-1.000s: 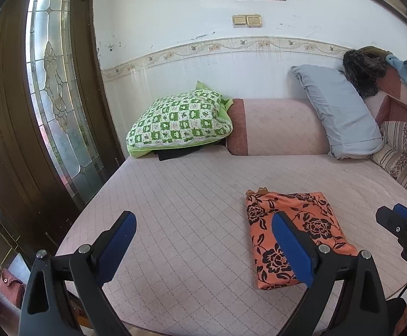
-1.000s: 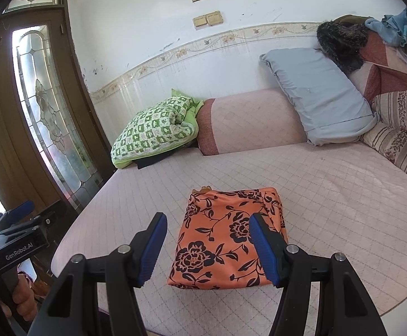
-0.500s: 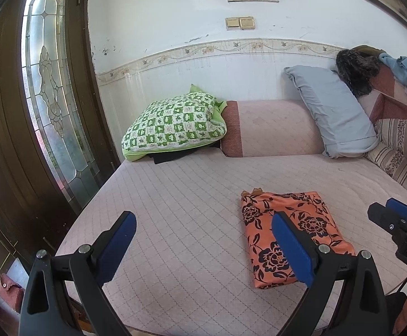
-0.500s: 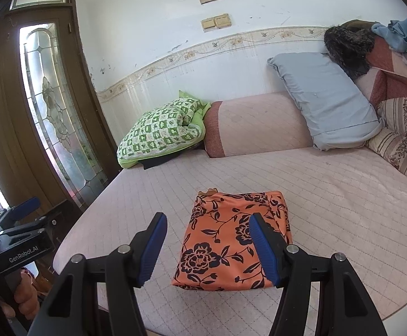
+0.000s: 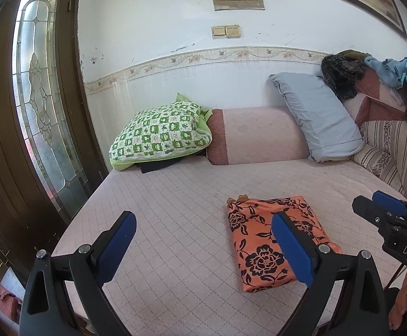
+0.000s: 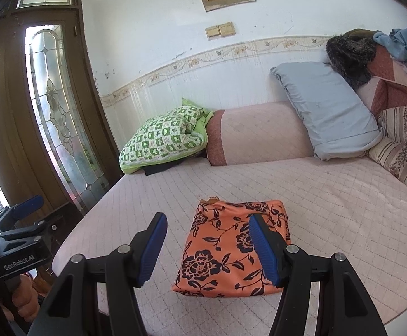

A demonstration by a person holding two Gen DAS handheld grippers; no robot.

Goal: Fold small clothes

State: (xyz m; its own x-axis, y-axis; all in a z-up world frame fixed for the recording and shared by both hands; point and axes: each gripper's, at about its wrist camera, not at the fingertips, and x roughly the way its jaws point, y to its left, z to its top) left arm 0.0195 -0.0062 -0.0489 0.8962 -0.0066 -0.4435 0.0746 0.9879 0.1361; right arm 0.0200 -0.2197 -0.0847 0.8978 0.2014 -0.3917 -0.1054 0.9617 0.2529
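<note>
Lying folded on bed (image 6: pixel 343 204): orange floral garment (image 6: pixel 231 252).

A bed with a pale pink quilted cover (image 5: pixel 175 210) fills the room beyond the fingers. Against the white wall (image 5: pixel 153 28) at its far side lean a green-and-white checked pillow (image 5: pixel 161 137), a pink bolster cushion (image 5: pixel 256 137) and a grey-blue pillow (image 5: pixel 318 117). A floral border strip (image 5: pixel 203 57) runs along that wall, under two beige switch plates (image 5: pixel 226 31). Left of the fingers, daylight comes through a dark wooden door's leaded glass panel (image 5: pixel 39 106).
</note>
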